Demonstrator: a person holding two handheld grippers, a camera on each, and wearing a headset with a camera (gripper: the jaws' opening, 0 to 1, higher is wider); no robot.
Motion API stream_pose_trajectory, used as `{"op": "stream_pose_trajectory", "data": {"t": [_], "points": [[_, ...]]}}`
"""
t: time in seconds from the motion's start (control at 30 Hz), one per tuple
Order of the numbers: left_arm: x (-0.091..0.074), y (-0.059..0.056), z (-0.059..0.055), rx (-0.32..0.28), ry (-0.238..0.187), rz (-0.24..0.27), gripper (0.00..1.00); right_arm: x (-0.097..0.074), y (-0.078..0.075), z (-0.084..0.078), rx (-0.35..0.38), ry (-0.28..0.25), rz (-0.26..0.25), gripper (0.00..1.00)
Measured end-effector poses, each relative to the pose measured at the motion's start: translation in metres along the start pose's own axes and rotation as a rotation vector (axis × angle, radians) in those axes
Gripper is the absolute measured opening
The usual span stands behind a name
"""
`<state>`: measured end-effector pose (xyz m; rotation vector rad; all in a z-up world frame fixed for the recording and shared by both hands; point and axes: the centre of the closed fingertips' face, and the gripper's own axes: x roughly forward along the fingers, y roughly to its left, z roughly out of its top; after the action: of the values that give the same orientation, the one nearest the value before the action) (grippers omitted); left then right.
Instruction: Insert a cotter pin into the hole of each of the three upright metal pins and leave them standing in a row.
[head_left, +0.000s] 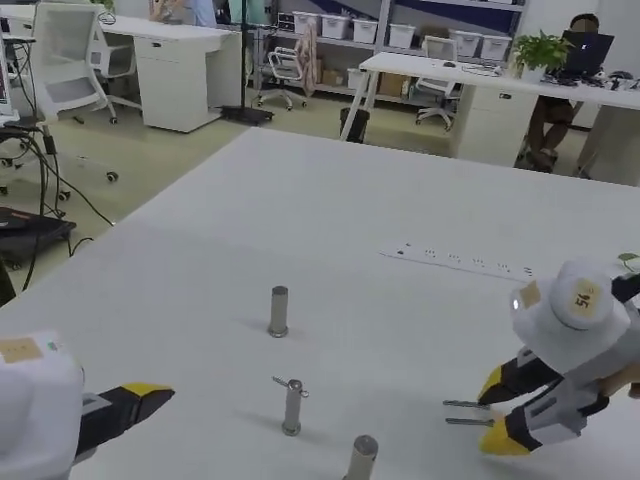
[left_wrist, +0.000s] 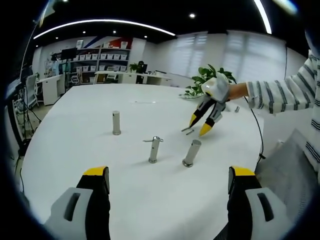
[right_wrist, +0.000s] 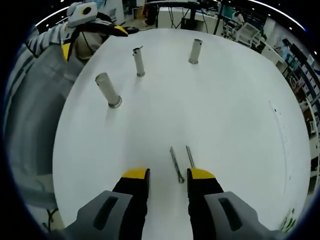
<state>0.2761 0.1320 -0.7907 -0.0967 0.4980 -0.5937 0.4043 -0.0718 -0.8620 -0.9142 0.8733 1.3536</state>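
Note:
Three upright metal pins stand in a row on the white table (head_left: 200, 260): a far pin (head_left: 278, 311), a middle pin (head_left: 292, 405) with a cotter pin (head_left: 290, 384) through its top, and a near pin (head_left: 361, 458). In the left gripper view they are the far pin (left_wrist: 116, 123), middle pin (left_wrist: 154, 149) and near pin (left_wrist: 191, 152). Two loose cotter pins (right_wrist: 176, 163) lie flat just ahead of my right gripper (right_wrist: 168, 175), which is open; the same cotter pins (head_left: 466, 413) lie at the tips of the right gripper (head_left: 492, 413). My left gripper (left_wrist: 167, 175) is wide open and holds nothing, low at the left gripper (head_left: 140, 400).
A white power strip (head_left: 460, 262) lies on the table beyond the pins. A potted plant (left_wrist: 205, 80) stands at the table's far edge. Desks, chairs and shelves with bins stand past the table, and a person sits at a far desk.

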Motion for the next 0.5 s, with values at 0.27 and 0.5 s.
{"op": "stream_pose_trajectory", "data": {"t": [0.27,0.5], "points": [[0.0019,-0.0031,-0.0020,-0.008,0.005,-0.007,0.99,0.0061,0.0001,-0.0031,-0.003,0.030,0.031,0.27],[0.0034,-0.0038,0.0020,-0.009,-0.024,-0.014,0.96,0.0063,0.0005,-0.0049,-0.026,0.066,0.044,0.24]]}}
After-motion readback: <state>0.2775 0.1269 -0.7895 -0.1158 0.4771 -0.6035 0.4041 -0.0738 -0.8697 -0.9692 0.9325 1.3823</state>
